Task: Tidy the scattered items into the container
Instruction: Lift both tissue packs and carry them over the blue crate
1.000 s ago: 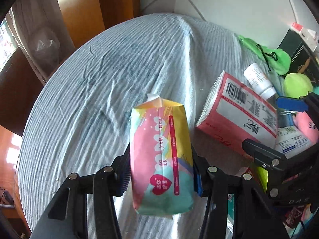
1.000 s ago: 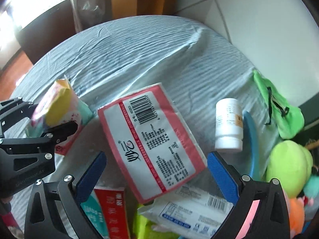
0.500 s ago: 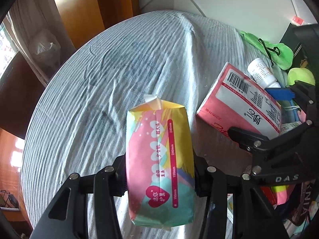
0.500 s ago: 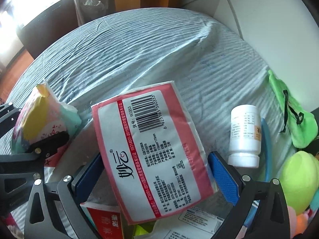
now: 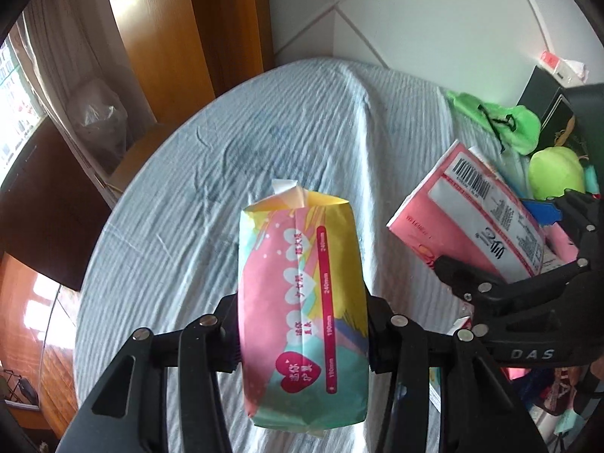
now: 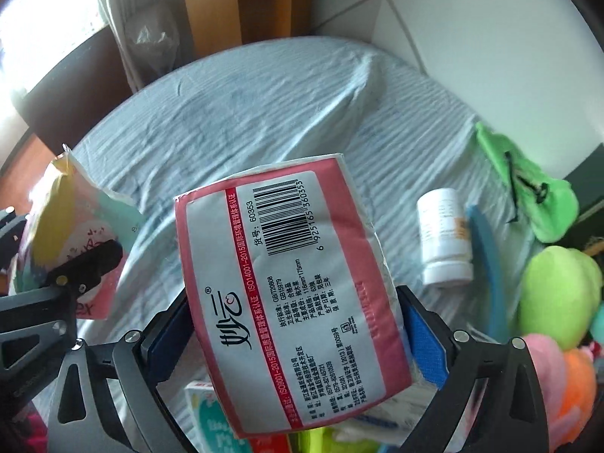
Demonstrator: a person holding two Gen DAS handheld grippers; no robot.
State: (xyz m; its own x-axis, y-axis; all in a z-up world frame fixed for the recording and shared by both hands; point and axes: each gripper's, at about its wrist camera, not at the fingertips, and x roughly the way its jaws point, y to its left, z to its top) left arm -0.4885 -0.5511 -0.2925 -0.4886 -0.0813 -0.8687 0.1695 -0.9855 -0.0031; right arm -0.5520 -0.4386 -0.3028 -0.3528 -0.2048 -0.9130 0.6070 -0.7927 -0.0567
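Observation:
My left gripper (image 5: 302, 334) is shut on a colourful pink, yellow and teal pad pack (image 5: 302, 302) and holds it above the blue striped bedsheet (image 5: 211, 173). My right gripper (image 6: 294, 336) is shut on a pink-and-white tissue pack (image 6: 290, 287) with a barcode, lifted off the sheet. The tissue pack also shows in the left wrist view (image 5: 475, 219), and the pad pack in the right wrist view (image 6: 64, 234). No container is plainly visible.
A white pill bottle (image 6: 445, 238) and a blue curved item (image 6: 487, 264) lie on the sheet to the right. A green cloth (image 6: 524, 185), a lime plush toy (image 6: 558, 294) and pink and orange plush (image 6: 558, 373) crowd the right edge. Small boxes (image 6: 222, 419) lie below my right gripper.
My right gripper has closed on the tissue pack and raised it off the sheet. My left gripper has lifted the pad pack higher.

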